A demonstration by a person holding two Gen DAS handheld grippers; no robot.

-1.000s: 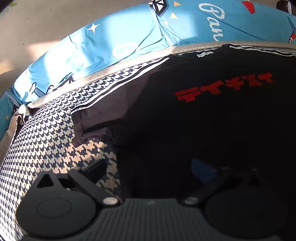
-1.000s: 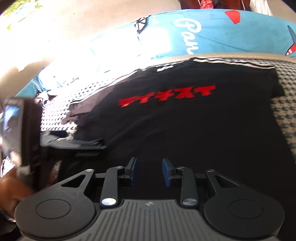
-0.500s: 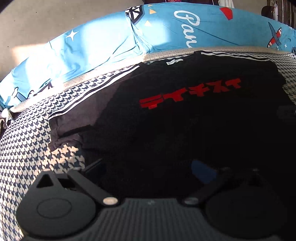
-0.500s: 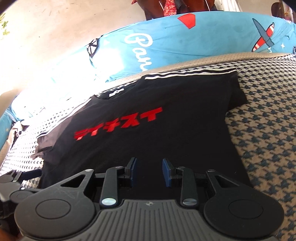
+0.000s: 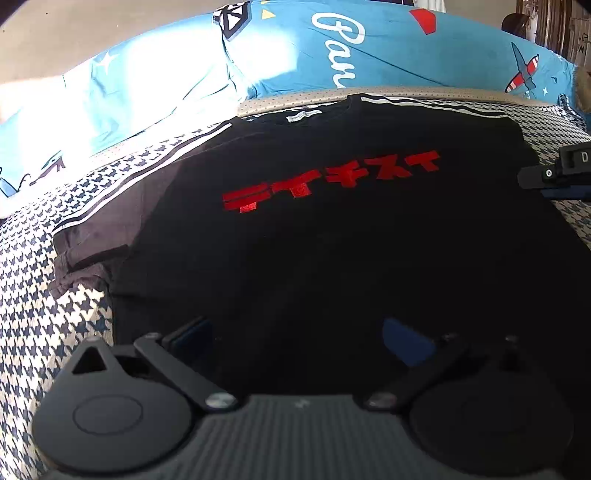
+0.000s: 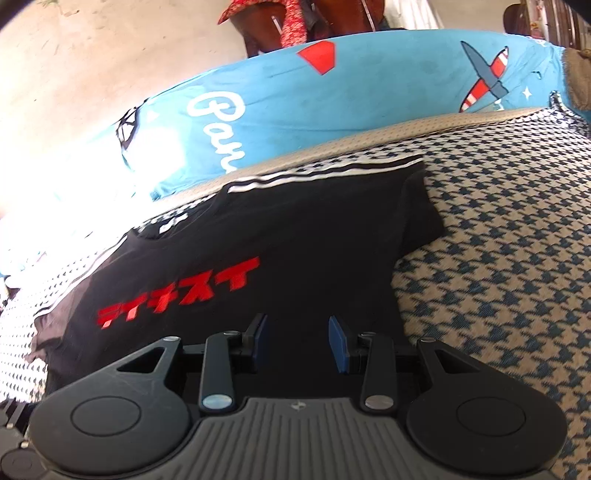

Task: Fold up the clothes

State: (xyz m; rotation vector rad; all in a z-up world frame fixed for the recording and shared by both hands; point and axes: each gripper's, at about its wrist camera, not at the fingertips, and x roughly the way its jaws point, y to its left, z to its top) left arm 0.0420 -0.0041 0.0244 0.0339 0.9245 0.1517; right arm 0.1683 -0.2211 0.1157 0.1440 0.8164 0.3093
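Observation:
A black T-shirt (image 5: 314,258) with red lettering (image 5: 328,181) and white shoulder stripes lies spread flat, front up, on a houndstooth-covered bed (image 5: 33,302). In the left wrist view my left gripper (image 5: 295,338) hangs wide open over the shirt's lower hem, nothing between its blue pads. In the right wrist view the same T-shirt (image 6: 258,266) fills the left half. My right gripper (image 6: 297,341) stands open above the shirt's lower right part, near its side edge, holding nothing. The right gripper's tip (image 5: 561,173) shows at the left view's right edge.
A long blue pillow (image 5: 369,48) with white script and a plane print runs along the bed's far edge, a beige wall behind it. Bare houndstooth cover (image 6: 498,295) stretches to the right of the shirt. Red patterned cloth (image 6: 295,18) hangs beyond the pillow.
Both grippers have swung to the right along the hem; the shirt's right sleeve and bare cover came into the right view. The shirt has not moved. Both grippers stayed open.

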